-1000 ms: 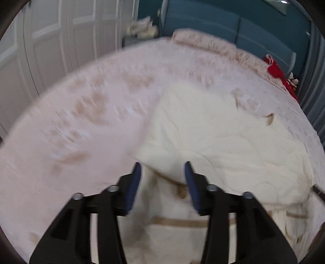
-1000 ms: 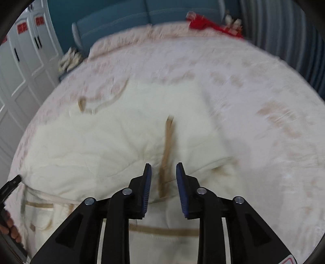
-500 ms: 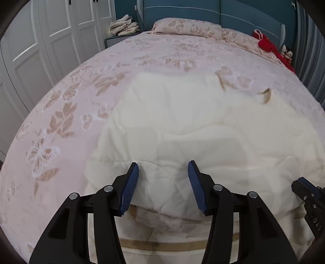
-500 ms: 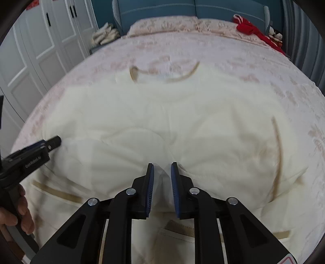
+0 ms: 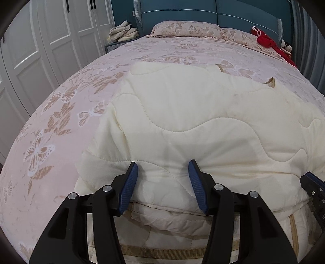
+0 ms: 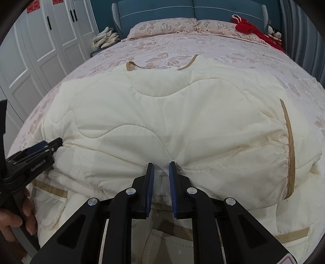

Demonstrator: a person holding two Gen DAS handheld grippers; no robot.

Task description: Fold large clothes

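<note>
A cream quilted jacket [image 5: 203, 113] with tan trim lies on the pink butterfly bedspread [image 5: 61, 126], its top layer folded toward me over the lower part. My left gripper [image 5: 163, 174] is shut on the thick near fold, which bulges between the blue pads. In the right wrist view the same jacket [image 6: 172, 105] fills the middle. My right gripper [image 6: 161, 172] pinches a narrow ridge of its near edge, shut on it. The left gripper [image 6: 59, 142] also shows there at the jacket's left edge, held by a hand [image 6: 12, 219].
Two pillows [image 5: 182, 28] lie against a teal headboard [image 5: 203, 12]. A red cloth [image 5: 266, 40] sits at the far right of the bed. Folded cloths [image 5: 124, 32] are piled on a nightstand, and white wardrobe doors [image 5: 40, 40] stand along the left.
Both grippers came forward and down with the jacket's edge, and the fold now rests on the lower part. The right jaws narrowed onto the fabric. The blur is gone.
</note>
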